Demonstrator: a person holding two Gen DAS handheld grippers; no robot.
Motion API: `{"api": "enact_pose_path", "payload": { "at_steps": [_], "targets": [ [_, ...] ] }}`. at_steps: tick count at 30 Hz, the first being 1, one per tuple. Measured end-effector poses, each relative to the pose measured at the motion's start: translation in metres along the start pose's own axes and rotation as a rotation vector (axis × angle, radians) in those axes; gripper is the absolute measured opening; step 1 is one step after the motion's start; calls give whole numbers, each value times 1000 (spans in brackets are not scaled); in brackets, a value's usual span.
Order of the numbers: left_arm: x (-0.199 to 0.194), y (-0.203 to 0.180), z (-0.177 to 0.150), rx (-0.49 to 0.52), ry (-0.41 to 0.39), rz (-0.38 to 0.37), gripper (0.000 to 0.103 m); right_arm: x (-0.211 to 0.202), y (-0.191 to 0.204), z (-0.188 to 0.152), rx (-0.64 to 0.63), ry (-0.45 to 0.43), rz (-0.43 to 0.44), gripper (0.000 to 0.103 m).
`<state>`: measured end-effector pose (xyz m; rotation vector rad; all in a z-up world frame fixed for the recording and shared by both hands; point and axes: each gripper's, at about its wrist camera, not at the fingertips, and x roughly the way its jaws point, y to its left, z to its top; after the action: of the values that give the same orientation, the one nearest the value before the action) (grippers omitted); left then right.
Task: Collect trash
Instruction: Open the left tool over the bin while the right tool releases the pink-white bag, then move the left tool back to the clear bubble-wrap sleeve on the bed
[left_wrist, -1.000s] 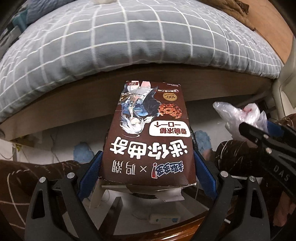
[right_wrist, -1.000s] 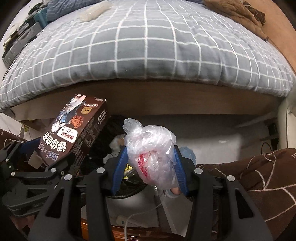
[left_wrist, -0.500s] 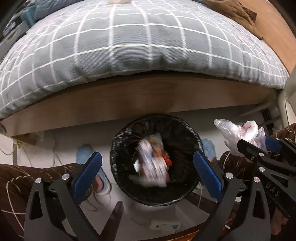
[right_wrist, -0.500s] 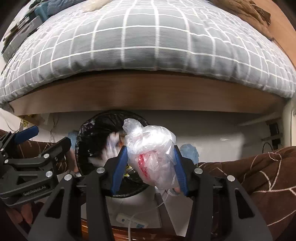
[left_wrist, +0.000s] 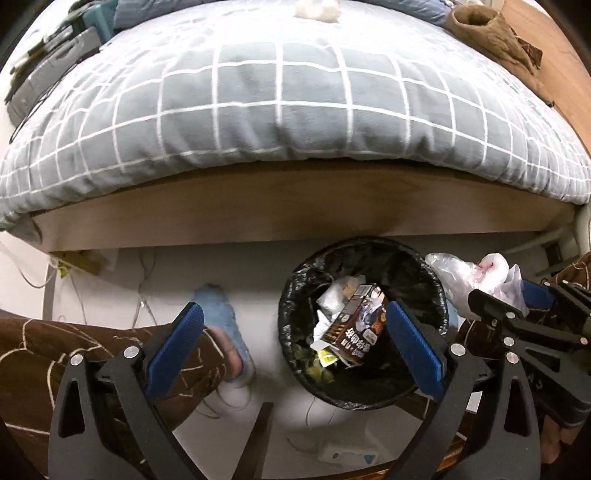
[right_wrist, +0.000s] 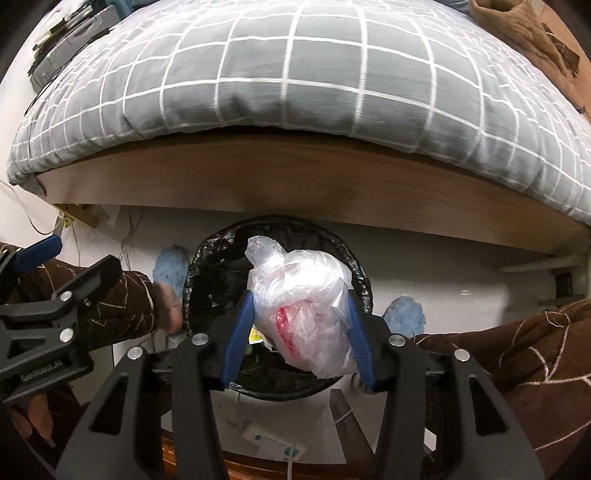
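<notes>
A round bin with a black liner (left_wrist: 291, 321) stands on the floor by the bed. The brown cookie box (left_wrist: 354, 328) lies inside it on crumpled paper trash. My left gripper (left_wrist: 295, 343) is open and empty, to the left of and above the bin. My right gripper (right_wrist: 299, 325) is shut on a crumpled clear plastic bag (right_wrist: 303, 295) with red marks, held right above the bin (right_wrist: 207, 266). In the left wrist view that bag (left_wrist: 472, 277) shows at the bin's right edge. In the right wrist view the left gripper (right_wrist: 55, 291) is at the far left.
A bed with a grey checked duvet (left_wrist: 280, 96) and a wooden frame (left_wrist: 295, 206) overhangs the bin. Brown-trousered legs and blue slippers (left_wrist: 221, 317) flank the bin. A white power strip (right_wrist: 277, 446) and cables lie on the floor near a wooden edge below.
My left gripper opened and dropped the cookie box into the bin, then moved left. My right gripper with the bag has moved over the bin.
</notes>
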<state>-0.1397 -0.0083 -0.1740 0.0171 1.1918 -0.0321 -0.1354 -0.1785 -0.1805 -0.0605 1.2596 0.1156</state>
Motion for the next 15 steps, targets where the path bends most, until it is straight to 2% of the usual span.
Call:
{"api": "enact_pose_path", "payload": {
  "at_steps": [4, 9, 15],
  "targets": [
    [0, 3, -1, -9, -4, 2, 97, 1, 5, -2, -8, -9, -1, 53],
    [-6, 4, -1, -6, -18, 8, 97, -5, 6, -1, -24, -28, -12, 65],
    [-16, 4, 1, -9, -33, 1, 97, -12, 2, 0, -17, -57, -30, 73]
  ]
}}
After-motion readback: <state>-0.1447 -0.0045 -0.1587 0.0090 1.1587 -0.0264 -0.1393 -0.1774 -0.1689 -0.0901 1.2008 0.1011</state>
